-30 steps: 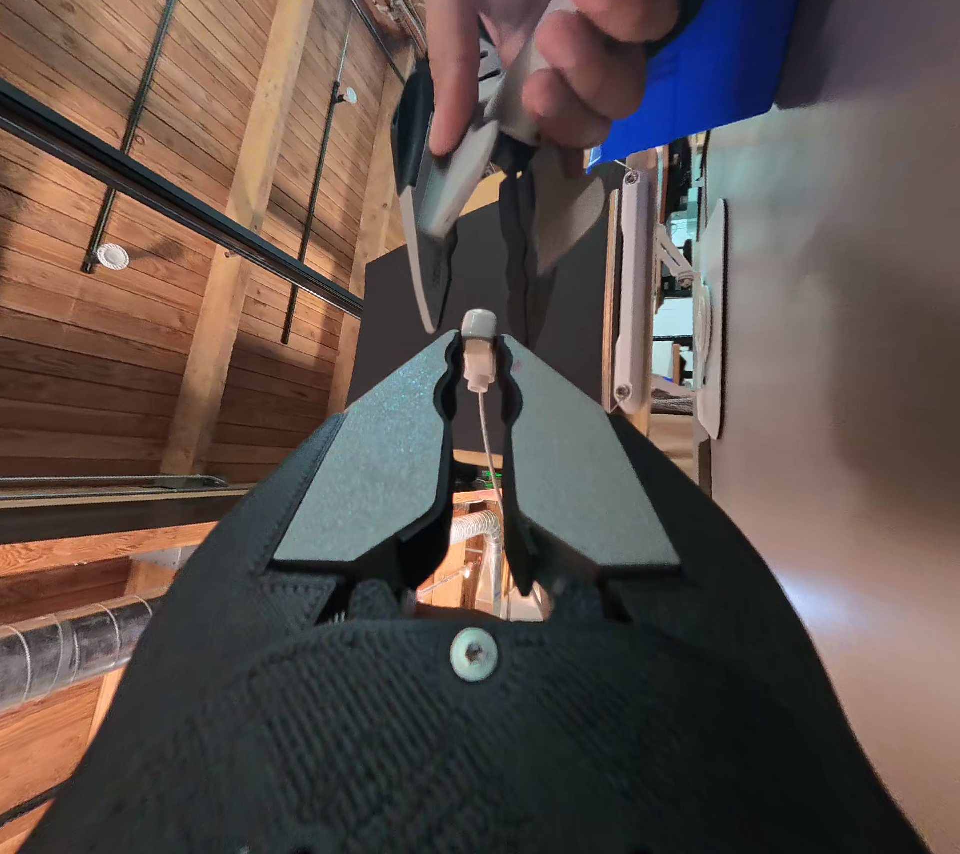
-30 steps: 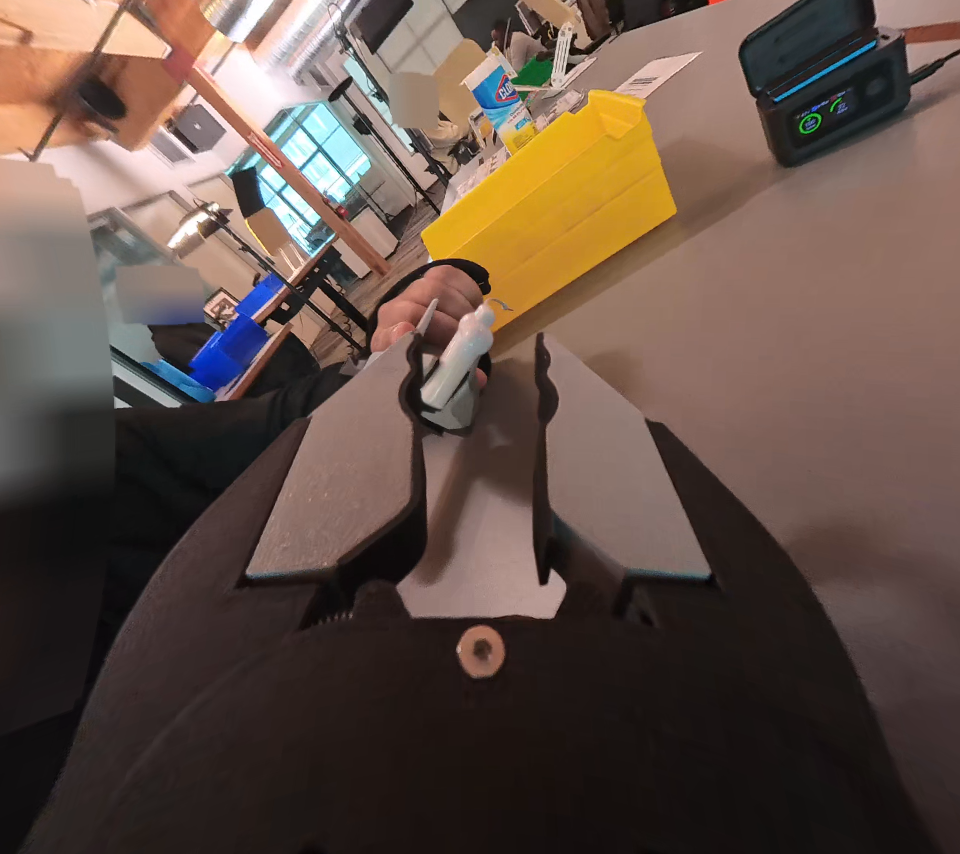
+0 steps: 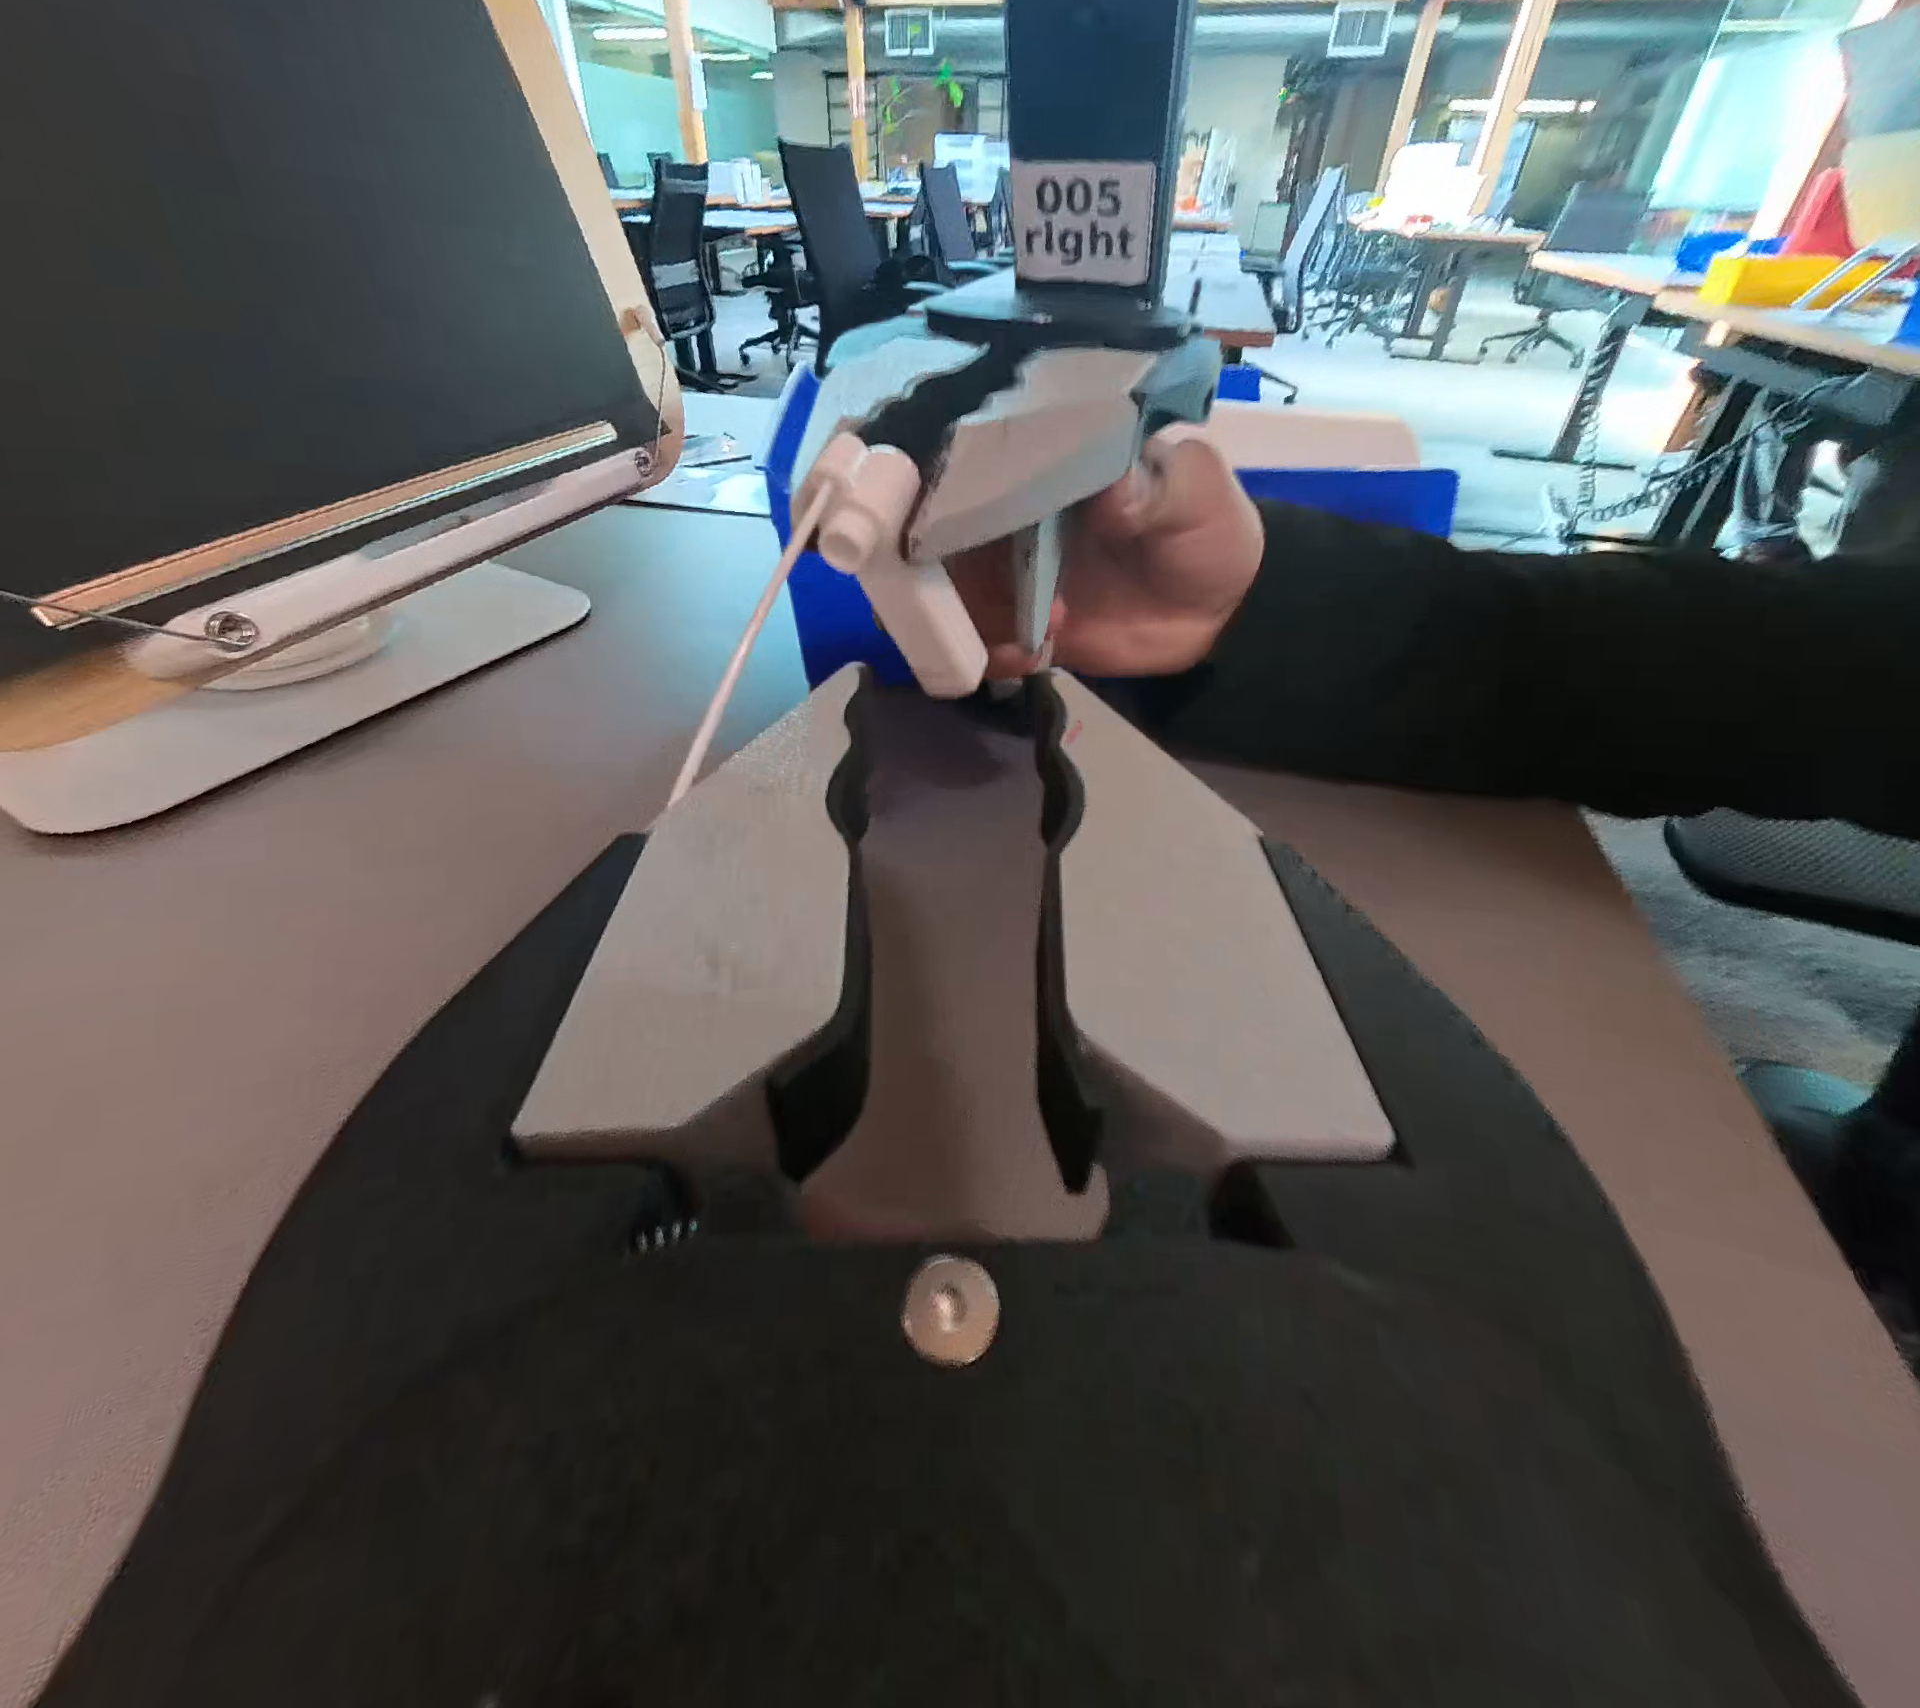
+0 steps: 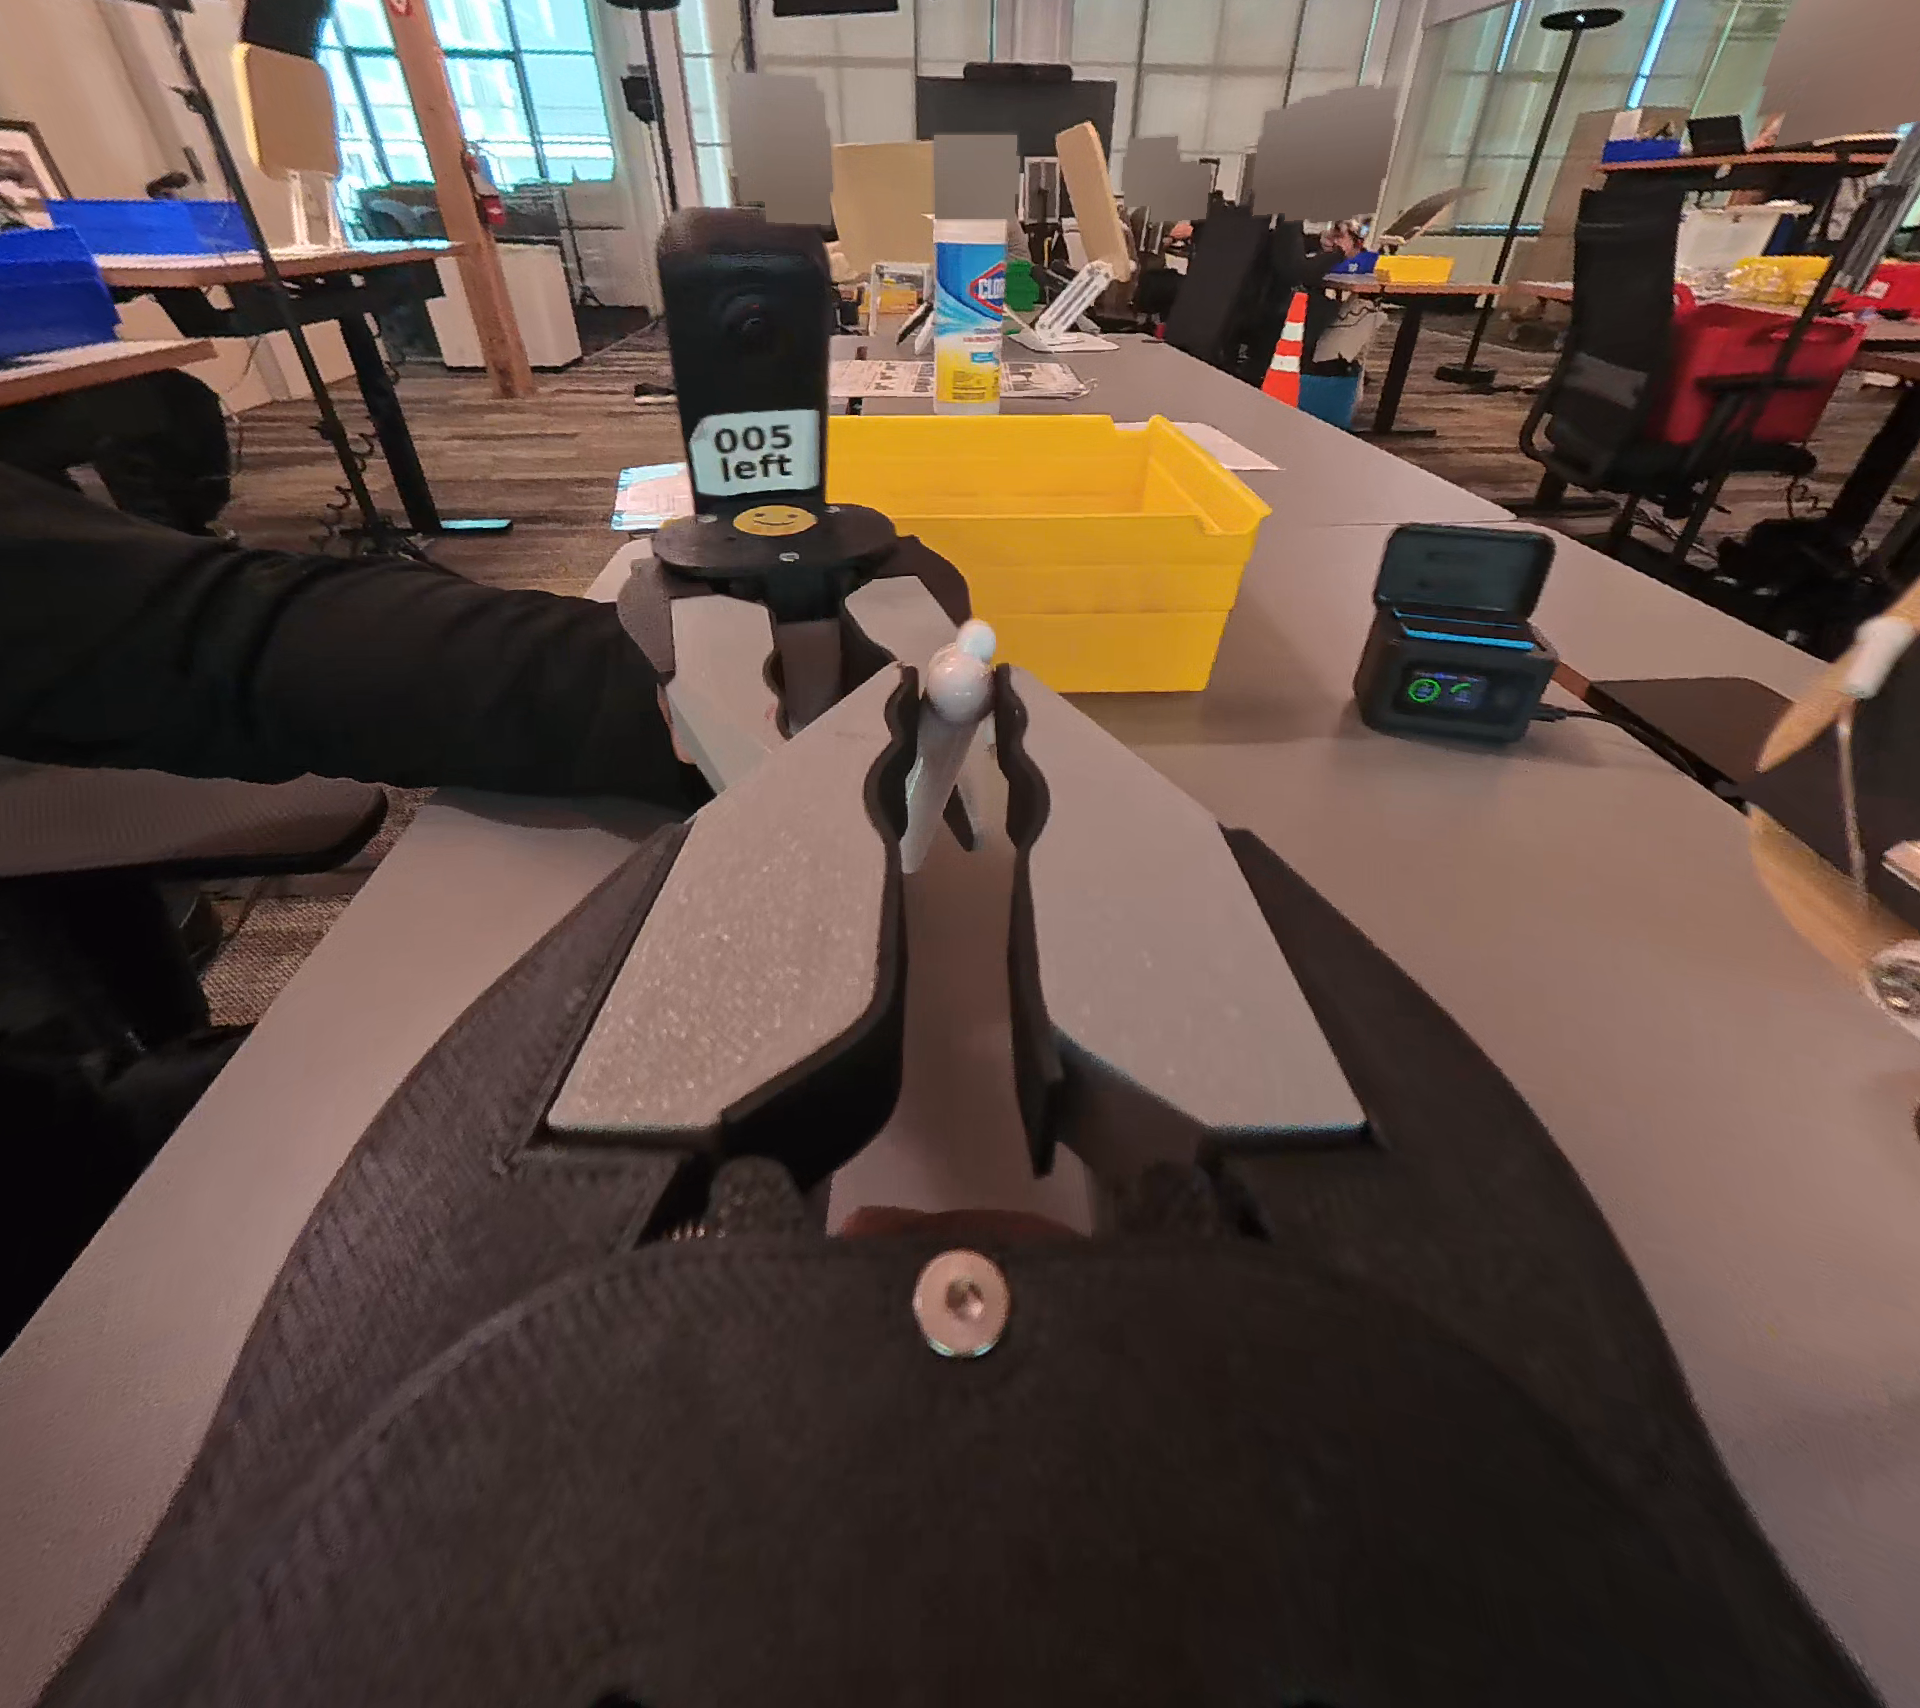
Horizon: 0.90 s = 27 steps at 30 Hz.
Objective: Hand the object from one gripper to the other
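The right hand-held gripper (image 4: 951, 723) clenched the white cable plug (image 4: 940, 749) near the yellow bin (image 4: 1049, 557); the left hand-held gripper (image 3: 951, 713) stood released, its share done.

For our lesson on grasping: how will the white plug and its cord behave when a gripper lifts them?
The plug looks small, rigid, probably light: the right gripper holds it by fingertips alone. Its smooth rounded shell may slip. The thin cord likely flops and trails.

Each camera (image 3: 1096, 27) carries a printed label (image 3: 1081, 219); a canister (image 4: 968, 318) bears branding.
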{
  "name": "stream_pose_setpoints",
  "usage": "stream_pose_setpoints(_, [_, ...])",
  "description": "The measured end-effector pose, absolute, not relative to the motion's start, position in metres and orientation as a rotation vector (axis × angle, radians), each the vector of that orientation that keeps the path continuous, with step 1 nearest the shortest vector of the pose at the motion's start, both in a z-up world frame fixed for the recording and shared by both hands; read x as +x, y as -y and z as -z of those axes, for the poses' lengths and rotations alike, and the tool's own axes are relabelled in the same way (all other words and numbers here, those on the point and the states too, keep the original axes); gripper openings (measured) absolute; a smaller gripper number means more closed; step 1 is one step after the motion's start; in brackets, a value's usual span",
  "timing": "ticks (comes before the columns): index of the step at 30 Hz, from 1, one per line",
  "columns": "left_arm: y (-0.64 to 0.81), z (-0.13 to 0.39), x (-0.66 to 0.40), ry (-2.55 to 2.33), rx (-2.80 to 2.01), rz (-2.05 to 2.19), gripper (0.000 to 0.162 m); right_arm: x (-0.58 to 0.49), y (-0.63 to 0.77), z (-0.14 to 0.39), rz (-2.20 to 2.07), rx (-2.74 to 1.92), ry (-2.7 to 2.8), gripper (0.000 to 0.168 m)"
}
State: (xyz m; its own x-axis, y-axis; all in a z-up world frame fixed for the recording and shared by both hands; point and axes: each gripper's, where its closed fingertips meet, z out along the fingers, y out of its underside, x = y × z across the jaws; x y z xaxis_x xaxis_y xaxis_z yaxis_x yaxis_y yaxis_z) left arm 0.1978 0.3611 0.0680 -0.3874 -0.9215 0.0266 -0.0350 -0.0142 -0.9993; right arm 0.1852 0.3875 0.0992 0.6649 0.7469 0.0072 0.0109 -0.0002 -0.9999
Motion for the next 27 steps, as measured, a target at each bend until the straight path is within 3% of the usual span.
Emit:
stream_pose_setpoints(7, [-0.374,-0.064,0.204,-1.487,-1.044,1.339,0.01,0.175,-0.384,-0.094,-0.699,-1.486,0.702,0.01])
stream_pose_setpoints(11, [-0.413,-0.057,0.206,-1.455,-0.881,0.732,0.011,0.191,-0.386,-0.093,-0.805,-1.565,0.6,0.031])
stream_pose_setpoints(17, [-0.434,-0.072,0.198,-1.349,-0.422,-0.034,0.01,0.203,-0.389,-0.083,-1.123,-1.712,0.351,0.04])
stream_pose_setpoints(23, [-0.415,-0.078,0.204,-1.298,-0.208,-0.261,0.01,0.188,-0.393,-0.061,-1.255,-1.823,0.274,0.044])
stream_pose_setpoints(27, [-0.402,-0.071,0.21,-1.309,-0.121,-0.339,0.011,0.175,-0.389,-0.058,-1.343,-1.85,0.276,0.036])
